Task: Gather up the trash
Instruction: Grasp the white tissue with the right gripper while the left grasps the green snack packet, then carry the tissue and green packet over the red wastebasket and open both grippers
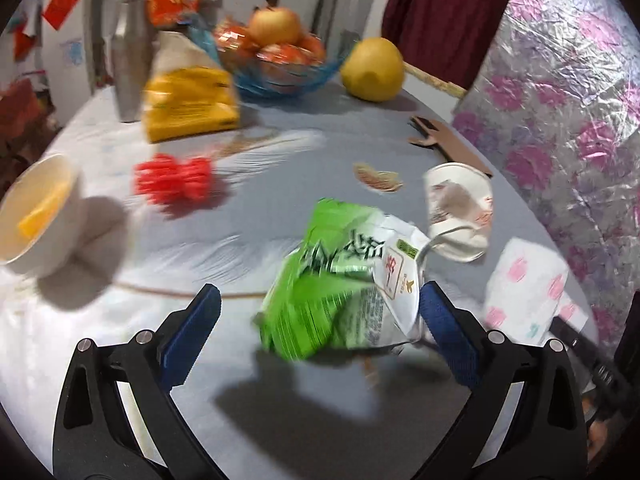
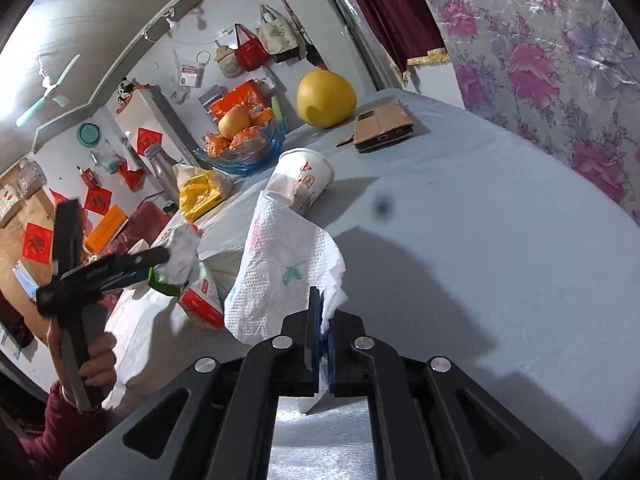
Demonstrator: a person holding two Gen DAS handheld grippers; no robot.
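Note:
In the left wrist view my left gripper point(image 1: 320, 300) is open, its blue pads wide apart around a crumpled green and white snack bag point(image 1: 340, 280) on the grey table. A crushed paper cup point(image 1: 458, 216) lies just beyond the bag. A printed paper towel point(image 1: 524, 288) shows at the right. In the right wrist view my right gripper point(image 2: 322, 308) is shut on that paper towel point(image 2: 288, 268) and holds it above the table. The paper cup point(image 2: 304, 180) lies on its side behind it. The left gripper point(image 2: 120, 272) shows at the left, by the snack bag point(image 2: 180, 264).
A white bowl point(image 1: 36, 212), red wrapper point(image 1: 174, 180), yellow bag point(image 1: 188, 104), steel bottle point(image 1: 128, 64), blue fruit bowl point(image 1: 280, 76), pomelo point(image 1: 374, 70), fruit peel scrap point(image 1: 378, 178) and a phone in a brown case point(image 2: 382, 126) are on the table. A flowered foil wall point(image 1: 560, 80) stands at the right.

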